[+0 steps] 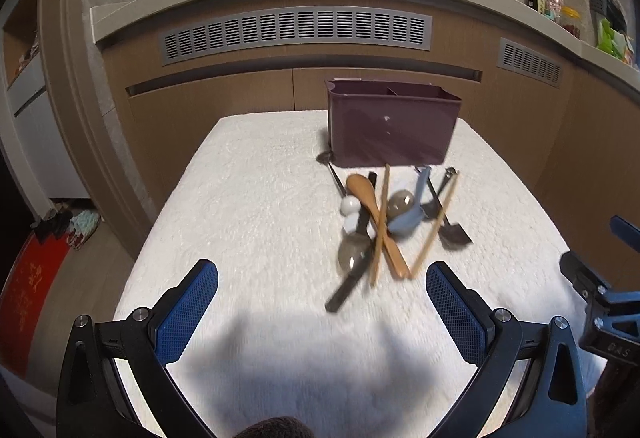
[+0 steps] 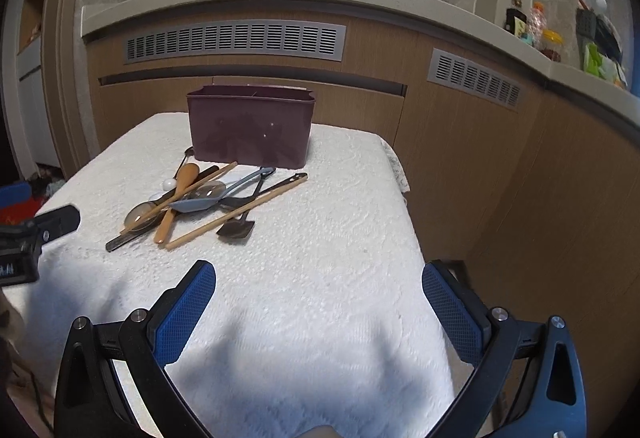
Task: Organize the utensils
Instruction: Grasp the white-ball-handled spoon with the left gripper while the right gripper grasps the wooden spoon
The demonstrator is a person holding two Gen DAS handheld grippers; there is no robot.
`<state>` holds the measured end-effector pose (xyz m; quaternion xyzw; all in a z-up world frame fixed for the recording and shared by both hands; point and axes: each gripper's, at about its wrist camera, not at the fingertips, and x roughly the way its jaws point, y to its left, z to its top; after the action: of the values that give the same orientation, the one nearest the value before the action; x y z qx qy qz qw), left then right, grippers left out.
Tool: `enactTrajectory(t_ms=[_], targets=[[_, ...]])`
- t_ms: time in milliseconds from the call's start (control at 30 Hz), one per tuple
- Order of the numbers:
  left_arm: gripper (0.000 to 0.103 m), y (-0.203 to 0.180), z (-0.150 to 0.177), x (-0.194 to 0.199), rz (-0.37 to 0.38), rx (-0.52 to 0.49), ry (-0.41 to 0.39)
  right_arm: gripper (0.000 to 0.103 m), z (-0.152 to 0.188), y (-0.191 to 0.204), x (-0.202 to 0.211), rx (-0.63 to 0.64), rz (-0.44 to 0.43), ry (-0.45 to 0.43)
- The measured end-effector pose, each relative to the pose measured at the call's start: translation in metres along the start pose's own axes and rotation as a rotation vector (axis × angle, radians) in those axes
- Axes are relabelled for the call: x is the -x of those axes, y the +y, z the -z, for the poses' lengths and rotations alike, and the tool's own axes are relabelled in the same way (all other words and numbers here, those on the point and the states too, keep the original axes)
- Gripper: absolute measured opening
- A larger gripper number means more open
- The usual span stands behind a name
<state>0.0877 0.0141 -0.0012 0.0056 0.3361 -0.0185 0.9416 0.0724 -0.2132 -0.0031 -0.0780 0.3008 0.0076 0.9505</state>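
The left gripper gaped wide and empty over the white cloth; the utensil pile lay ahead, slightly right, before the maroon holder. The right gripper also stood wide, empty, the pile ahead-left. The wall writing was illegible.

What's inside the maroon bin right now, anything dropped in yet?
Only the rim and an inner divider of the maroon bin show; nothing pokes above it. Its walls hide the interior. The utensil pile lies in front on the white cloth.
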Motion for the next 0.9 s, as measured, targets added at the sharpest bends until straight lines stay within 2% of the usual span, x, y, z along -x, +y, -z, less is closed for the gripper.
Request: enactTrajectory(t_ms=[167,300,367,433,533,600,633,700,733,767,900], targets=[[0.103,0.015,-0.029,-0.039,0.071,0.024,0.031,0.103,-0.018,-0.004,-0.041,0.007,-0.038,0.069],[0.103,0.034,-0.049,-0.066,0.071,0.069,0.038,0.103,-0.030,0.002,-0.072,0.026,-0.095,0.133],[0.103,0.039,-0.062,-0.084,0.055,0.056,0.042,0.103,-0.037,0.005,-0.086,0.036,-0.094,0.149],[0.103,0.038,-0.070,-0.105,0.043,0.018,0.087,0.103,-0.042,0.008,-0.098,0.052,-0.079,0.164],[0.103,0.036,-0.069,-0.126,0.083,-0.017,0.146,0.103,-0.046,0.008,-0.109,0.073,-0.053,0.167],[0.103,0.035,-0.063,-0.134,0.147,-0.003,0.179,0.103,-0.045,0.006,-0.113,0.079,-0.049,0.168],[0.101,0.033,-0.059,-0.137,0.176,0.008,0.186,0.102,-0.045,0.004,-0.116,0.080,-0.046,0.170],[0.084,0.025,-0.050,-0.136,0.202,-0.022,0.177,0.102,-0.046,-0.002,-0.118,0.066,-0.026,0.169],[0.068,0.020,-0.047,-0.136,0.204,-0.052,0.175,0.102,-0.046,-0.006,-0.119,0.052,-0.018,0.167],[0.059,0.015,-0.044,-0.137,0.210,-0.070,0.179,0.102,-0.047,-0.011,-0.120,0.035,-0.014,0.166],[0.053,0.009,-0.040,-0.149,0.254,-0.058,0.231,0.102,-0.044,-0.020,-0.122,-0.012,-0.007,0.168]])
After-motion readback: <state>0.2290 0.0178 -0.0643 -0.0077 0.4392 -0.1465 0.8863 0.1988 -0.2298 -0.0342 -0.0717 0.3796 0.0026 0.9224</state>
